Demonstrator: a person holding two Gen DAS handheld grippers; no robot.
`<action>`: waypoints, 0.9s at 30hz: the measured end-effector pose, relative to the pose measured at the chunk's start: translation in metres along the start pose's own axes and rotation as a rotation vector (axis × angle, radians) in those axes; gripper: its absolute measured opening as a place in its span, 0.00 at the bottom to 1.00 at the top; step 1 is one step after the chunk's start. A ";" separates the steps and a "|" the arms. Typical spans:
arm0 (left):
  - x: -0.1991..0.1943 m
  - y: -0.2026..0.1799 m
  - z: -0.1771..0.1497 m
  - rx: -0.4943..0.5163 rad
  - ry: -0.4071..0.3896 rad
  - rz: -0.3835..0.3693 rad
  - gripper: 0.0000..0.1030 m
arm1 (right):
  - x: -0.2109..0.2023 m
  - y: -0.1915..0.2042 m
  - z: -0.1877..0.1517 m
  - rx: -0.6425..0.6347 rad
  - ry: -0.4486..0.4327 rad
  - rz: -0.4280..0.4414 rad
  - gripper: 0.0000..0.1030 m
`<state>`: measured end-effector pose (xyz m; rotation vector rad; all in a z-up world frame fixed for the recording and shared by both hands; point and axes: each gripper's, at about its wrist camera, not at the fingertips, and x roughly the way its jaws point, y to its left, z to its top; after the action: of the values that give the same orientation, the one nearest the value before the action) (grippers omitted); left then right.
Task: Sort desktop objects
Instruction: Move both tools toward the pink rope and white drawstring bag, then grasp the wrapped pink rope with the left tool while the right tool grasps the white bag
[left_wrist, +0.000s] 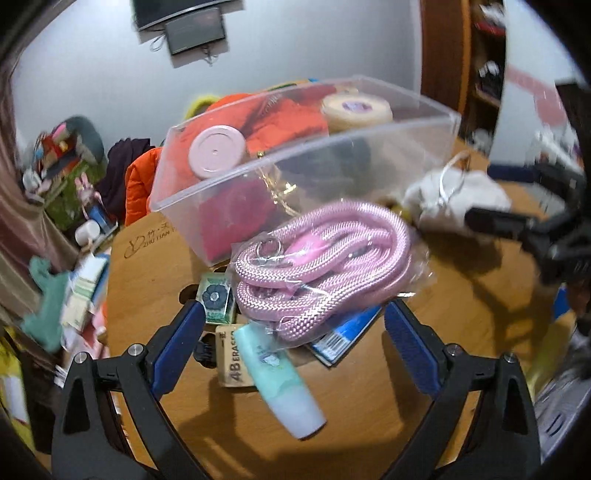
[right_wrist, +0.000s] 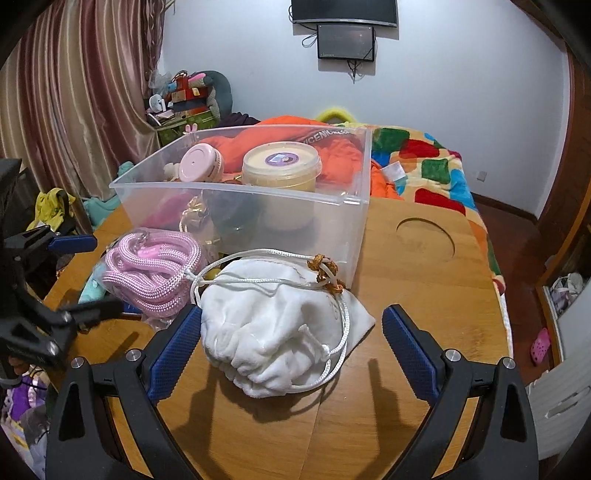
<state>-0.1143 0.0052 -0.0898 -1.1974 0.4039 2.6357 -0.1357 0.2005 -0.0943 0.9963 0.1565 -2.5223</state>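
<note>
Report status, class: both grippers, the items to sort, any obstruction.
Left gripper open over bagged pink rope. Right gripper open around white pouch. Clear bin behind; nothing blocking.

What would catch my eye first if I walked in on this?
Probably the shiny pink rope bagged in plastic, heaped on smaller items mid-table, just ahead of the left gripper. Behind it stands a clear plastic bin, and a white drawstring pouch lies between the right gripper's open fingers.
</note>
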 end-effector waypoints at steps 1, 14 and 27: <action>0.002 -0.001 0.002 0.015 0.007 0.003 0.96 | 0.001 -0.001 0.001 0.005 0.004 0.006 0.94; 0.031 -0.015 0.039 0.207 0.102 -0.135 0.96 | 0.006 -0.004 0.005 -0.027 0.042 0.043 0.94; 0.035 -0.020 0.036 0.188 0.086 -0.159 0.95 | 0.036 -0.006 0.010 -0.044 0.132 0.144 0.93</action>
<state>-0.1559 0.0390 -0.0965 -1.2309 0.5350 2.3607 -0.1681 0.1912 -0.1113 1.1156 0.1724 -2.3152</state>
